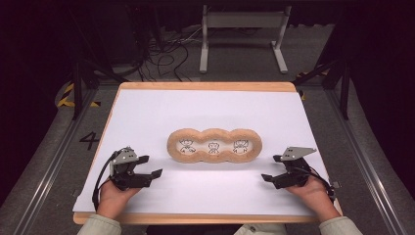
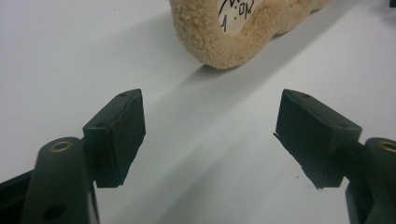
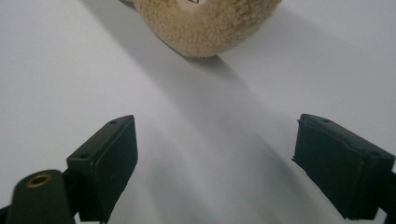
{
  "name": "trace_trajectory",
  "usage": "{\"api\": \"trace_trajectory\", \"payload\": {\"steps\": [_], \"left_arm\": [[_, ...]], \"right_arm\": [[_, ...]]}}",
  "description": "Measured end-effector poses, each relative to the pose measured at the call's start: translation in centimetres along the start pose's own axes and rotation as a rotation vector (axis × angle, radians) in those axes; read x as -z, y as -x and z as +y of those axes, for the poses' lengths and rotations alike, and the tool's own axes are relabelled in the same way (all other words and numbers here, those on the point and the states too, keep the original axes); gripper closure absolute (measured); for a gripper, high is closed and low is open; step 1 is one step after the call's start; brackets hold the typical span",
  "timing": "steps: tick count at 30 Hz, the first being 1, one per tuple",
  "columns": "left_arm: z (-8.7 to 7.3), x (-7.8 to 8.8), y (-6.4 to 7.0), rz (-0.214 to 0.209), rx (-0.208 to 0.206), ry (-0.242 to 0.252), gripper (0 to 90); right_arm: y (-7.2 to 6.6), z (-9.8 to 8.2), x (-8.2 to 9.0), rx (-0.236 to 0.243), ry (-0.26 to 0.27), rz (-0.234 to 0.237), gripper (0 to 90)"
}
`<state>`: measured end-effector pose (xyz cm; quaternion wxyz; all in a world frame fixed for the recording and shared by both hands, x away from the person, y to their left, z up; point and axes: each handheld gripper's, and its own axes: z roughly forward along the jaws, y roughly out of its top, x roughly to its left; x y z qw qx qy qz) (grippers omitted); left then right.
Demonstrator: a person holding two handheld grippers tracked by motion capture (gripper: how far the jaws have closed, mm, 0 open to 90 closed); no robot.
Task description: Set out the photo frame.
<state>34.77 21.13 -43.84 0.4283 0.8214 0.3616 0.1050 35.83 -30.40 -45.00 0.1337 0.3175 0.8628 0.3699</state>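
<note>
Nearest us, we are holding our left claw spread and empty over the white tabletop; the fuzzy tan frame is lying flat at the middle between both claws, touching neither; our right claw is likewise gaping, pinching nothing.

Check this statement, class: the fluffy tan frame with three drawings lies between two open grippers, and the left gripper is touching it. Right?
Not quite. The left gripper is apart from the fluffy tan frame; the high view shows bare table between them. Both it and the right gripper are open.
</note>
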Motion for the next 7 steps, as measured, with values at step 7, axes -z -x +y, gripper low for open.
{"api": "trace_trajectory", "payload": {"steps": [7], "left_arm": [[-0.12, -0.24, -0.28, 0.022, 0.017, -0.005, 23.4]], "right_arm": [[0.03, -0.01, 0.06, -0.003, 0.006, -0.005, 12.9]]}}
